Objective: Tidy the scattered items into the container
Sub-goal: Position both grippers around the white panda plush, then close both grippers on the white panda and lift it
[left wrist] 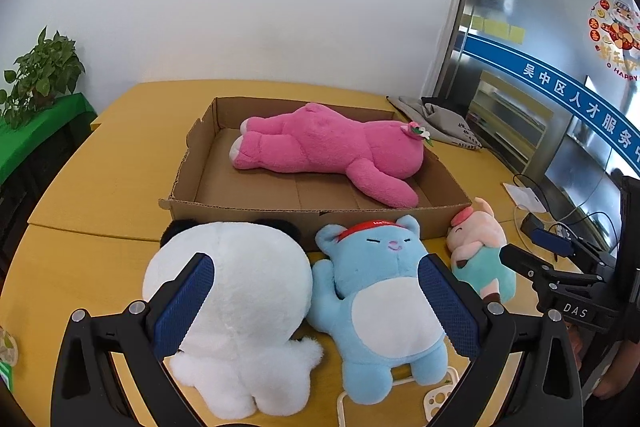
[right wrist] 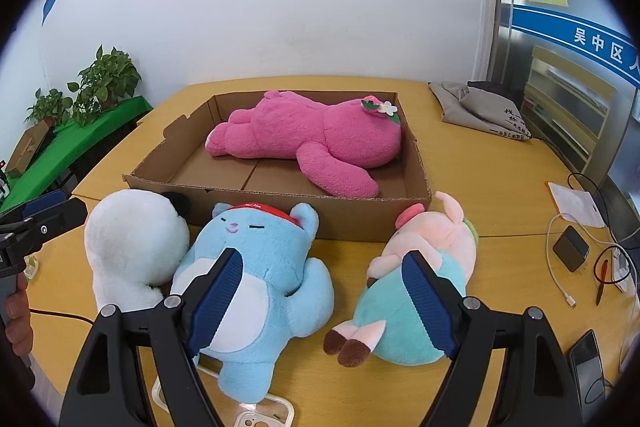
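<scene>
Nearest your left wrist camera, the left gripper stands with its jaws wide apart and nothing clamped; its blue pads frame the white plush at lower left and the blue plush at lower centre of that frame. Your right gripper also stands wide open and empty, with the blue plush behind its left pad and the pink-and-green pig plush behind its right pad; whether either pad touches fabric cannot be told. All three plush toys lie on the yellow table, outside the container, in a row just in front of its near wall, the white one touching the blue one. The cardboard box sits at frame centre in both views, open-topped, and holds one large pink plush lying along its far side. A translucent phone case shows at the bottom edge, partly under the blue plush. Further out, a grey cloth bag lies at upper right, cables and a black adapter at right, and potted plants at left.
</scene>
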### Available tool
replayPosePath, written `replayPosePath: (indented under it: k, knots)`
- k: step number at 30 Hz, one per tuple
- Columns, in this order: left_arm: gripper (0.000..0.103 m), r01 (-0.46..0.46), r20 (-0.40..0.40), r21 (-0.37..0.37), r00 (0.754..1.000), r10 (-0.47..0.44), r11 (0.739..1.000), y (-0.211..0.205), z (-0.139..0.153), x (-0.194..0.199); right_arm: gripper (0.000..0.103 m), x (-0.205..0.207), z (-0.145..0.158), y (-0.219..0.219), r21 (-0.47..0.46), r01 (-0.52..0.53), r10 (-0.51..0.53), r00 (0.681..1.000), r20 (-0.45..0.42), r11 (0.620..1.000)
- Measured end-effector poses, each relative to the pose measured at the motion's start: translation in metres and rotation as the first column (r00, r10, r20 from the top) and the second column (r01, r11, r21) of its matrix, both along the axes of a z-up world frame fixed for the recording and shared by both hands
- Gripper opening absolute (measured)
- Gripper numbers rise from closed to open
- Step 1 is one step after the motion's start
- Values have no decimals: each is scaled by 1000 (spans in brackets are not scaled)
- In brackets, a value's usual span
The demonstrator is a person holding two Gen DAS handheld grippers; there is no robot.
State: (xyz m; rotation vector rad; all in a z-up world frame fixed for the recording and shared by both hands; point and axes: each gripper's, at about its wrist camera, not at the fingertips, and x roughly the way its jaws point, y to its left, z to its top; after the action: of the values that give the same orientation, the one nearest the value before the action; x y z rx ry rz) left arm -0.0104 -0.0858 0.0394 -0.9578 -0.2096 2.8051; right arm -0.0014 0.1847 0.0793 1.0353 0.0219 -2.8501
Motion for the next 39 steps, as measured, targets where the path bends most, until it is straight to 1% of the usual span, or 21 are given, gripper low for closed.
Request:
replayPosePath:
  k: [8, 14, 19, 24, 27, 29, 31, 34, 36, 38, 39]
  knots:
    - [103, 18, 5, 2, 1000, -18, 1000, 8, -3, 0, 82, 2, -2, 5, 12, 7, -7, 1000, 5, 1000]
    - [103, 7, 13, 1, 1000, -7, 1000, 1, -4, 4, 82, -1, -2, 4, 8, 2, -2, 1000, 3, 1000]
    - [103, 2, 12, 3, 1000, -2, 1000, -9, -7, 5, 82, -2, -5, 1, 15, -1, 1, 1000, 7, 1000]
    - [103, 3, 13, 5, 1000, -3, 1000, -23, -18, 7, 82, -4, -9, 1, 32, 3, -4, 1000, 21, 999]
    - [103, -6, 29, 27, 1000, 6, 1000, -40, -26, 8, 82, -8, -10, -3, 36, -3, 2, 1000, 25, 999]
    - [103, -16, 44, 57, 999, 14, 998, -53, -32, 8, 82, -11, -11, -11, 36, -20, 19, 999, 26, 999]
    - [103, -18, 65, 97, 998, 11, 995, -68, -40, 6, 82, -13, -12, -23, 28, -58, 57, 998, 27, 998]
    - [103, -19, 108, 139, 994, 4, 990, -88, -55, -6, 82, -14, -17, -57, 11, -180, 180, 983, 34, 984]
    - [103, -3, 145, 162, 989, -20, 987, -99, -69, -19, 82, -14, -24, -86, -5, -295, 295, 955, 42, 956]
    - [103, -2, 191, 191, 981, -35, 982, -110, -88, -35, 82, -17, -38, -118, -23, -406, 407, 911, 75, 914]
    - [103, 4, 210, 218, 976, -51, 976, -115, -96, -42, 82, -18, -45, -130, -35, -446, 447, 890, 92, 894]
